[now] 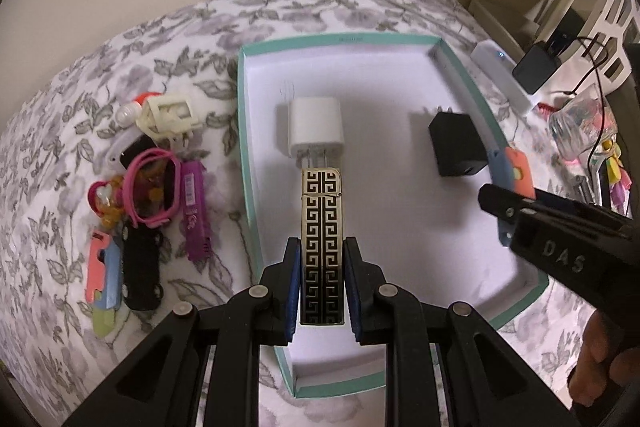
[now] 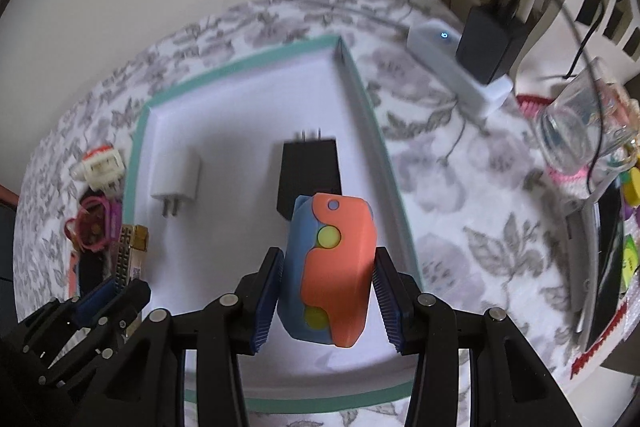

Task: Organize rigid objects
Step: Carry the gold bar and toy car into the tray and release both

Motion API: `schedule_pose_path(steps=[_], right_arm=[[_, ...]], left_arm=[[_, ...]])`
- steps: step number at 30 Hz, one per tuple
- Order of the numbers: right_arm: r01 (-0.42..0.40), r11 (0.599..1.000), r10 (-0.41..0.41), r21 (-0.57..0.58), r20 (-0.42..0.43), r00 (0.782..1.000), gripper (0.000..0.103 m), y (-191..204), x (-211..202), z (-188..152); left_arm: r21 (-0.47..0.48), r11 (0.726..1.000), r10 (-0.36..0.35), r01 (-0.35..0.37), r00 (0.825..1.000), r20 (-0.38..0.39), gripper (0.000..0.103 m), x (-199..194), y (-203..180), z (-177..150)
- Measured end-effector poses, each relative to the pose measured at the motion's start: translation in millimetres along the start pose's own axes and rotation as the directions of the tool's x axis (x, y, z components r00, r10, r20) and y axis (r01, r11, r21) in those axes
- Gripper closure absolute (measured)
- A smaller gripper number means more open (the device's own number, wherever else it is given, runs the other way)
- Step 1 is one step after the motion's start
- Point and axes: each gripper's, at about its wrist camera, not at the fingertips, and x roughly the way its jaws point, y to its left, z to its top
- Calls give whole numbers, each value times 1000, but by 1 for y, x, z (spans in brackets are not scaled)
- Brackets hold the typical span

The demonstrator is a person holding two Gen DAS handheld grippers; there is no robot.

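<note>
Small toys (image 1: 144, 195) lie heaped on floral bedspread (image 1: 60, 147), left of teal-edged tray (image 1: 245, 131). L gripper (image 1: 322, 283) clamps black-gold patterned lighter (image 1: 322, 219) over tray, nr white charger (image 1: 314, 125) & black charger (image 1: 456, 143) – R gripper (image 2: 328, 291) grips orange-blue toy (image 2: 332, 267)

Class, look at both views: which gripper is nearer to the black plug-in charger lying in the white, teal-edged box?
Right. The right gripper, holding an orange-and-blue toy, hangs just in front of the black charger. The left gripper holds a black-and-gold patterned bar by the white charger.
</note>
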Motion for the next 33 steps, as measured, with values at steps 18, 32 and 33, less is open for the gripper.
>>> schedule_pose_path(steps=[18, 32, 33], right_arm=[[39, 998, -40, -48, -23, 999, 40, 12, 8, -5], [41, 997, -31, -72, 139, 990, 27, 27, -47, 10], [41, 997, -30, -73, 145, 989, 22, 29, -47, 11]], left_arm=[[-12, 999, -45, 45, 998, -34, 81, 5, -1, -1], [-94, 995, -17, 28, 994, 111, 26, -45, 35, 18], [-101, 994, -15, 27, 993, 119, 26, -48, 38, 19]])
